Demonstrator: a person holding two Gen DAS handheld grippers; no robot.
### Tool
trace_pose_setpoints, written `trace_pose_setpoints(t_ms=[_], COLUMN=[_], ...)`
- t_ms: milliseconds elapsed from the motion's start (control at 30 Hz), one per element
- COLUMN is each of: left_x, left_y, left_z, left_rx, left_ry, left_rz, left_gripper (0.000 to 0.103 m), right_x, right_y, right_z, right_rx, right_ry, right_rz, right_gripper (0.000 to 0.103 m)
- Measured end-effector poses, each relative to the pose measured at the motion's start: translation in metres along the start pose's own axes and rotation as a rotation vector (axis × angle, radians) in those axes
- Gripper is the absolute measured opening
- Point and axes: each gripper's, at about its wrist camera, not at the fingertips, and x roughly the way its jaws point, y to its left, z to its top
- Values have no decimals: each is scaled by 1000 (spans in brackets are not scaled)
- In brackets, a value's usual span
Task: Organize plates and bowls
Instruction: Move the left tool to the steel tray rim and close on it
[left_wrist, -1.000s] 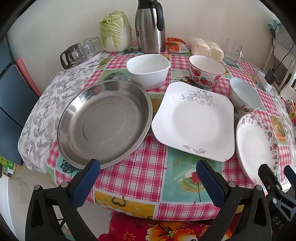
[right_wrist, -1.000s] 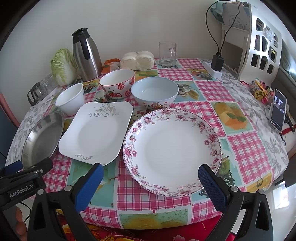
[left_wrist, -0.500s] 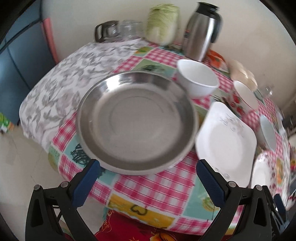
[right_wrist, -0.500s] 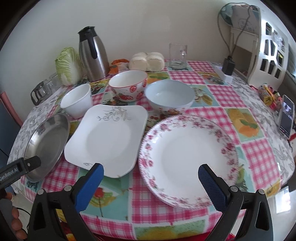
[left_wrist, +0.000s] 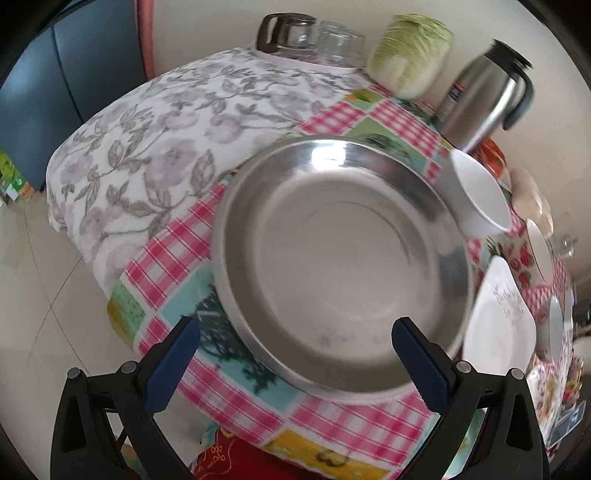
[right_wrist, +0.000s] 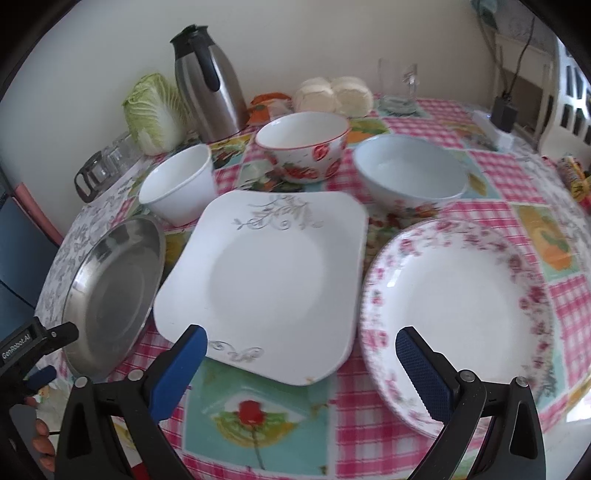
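Note:
A round steel plate (left_wrist: 343, 266) lies at the table's left front; it also shows in the right wrist view (right_wrist: 110, 295). My left gripper (left_wrist: 295, 336) is open and empty, its jaws straddling the steel plate's near rim. A white square plate (right_wrist: 269, 280) lies in the middle and a floral round plate (right_wrist: 465, 310) to its right. Behind them stand a white bowl (right_wrist: 179, 182), a strawberry bowl (right_wrist: 303, 146) and a pale blue bowl (right_wrist: 410, 170). My right gripper (right_wrist: 299, 350) is open and empty, above the square plate's near edge.
A steel thermos (right_wrist: 207, 81), a cabbage (right_wrist: 155, 110), glass cups (left_wrist: 317, 40), white buns (right_wrist: 332, 94) and a glass mug (right_wrist: 399, 88) stand along the back. A charger (right_wrist: 504, 114) sits at the far right. The table edge (left_wrist: 295, 435) lies just under my left gripper.
My left gripper has swung left and moved in close over the steel plate. My right gripper has shifted left, from over the floral plate toward the square plate.

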Motion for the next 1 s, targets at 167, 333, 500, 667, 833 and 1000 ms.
trace_pose_setpoints(t_ms=[167,333,500,667,833,1000], left_x=[4,9,14,29,44,50], left_y=[14,18,22,25,31,34], left_z=[11,21,29,37,40,42], left_rx=[-35,-49,-72,-85,-104,-117], left_ry=[-65,-98,-84,-79,-44,-36], left_rz=[1,-58,-108,-85,-54,-58], left_gripper=[103,103,103,103,103,102], right_x=[8,20,36,51,63,69], right_y=[20,51,78,97,106,120], right_z=[7,13,15,20,29,37], right_rx=[-29,-91,-179,-230,-234,-275], right_ry=[-12,-27,-12,-7,-23,-59], right_rz=[49,127,154,154,163,164], right_gripper=[103,103,103,103,103,87])
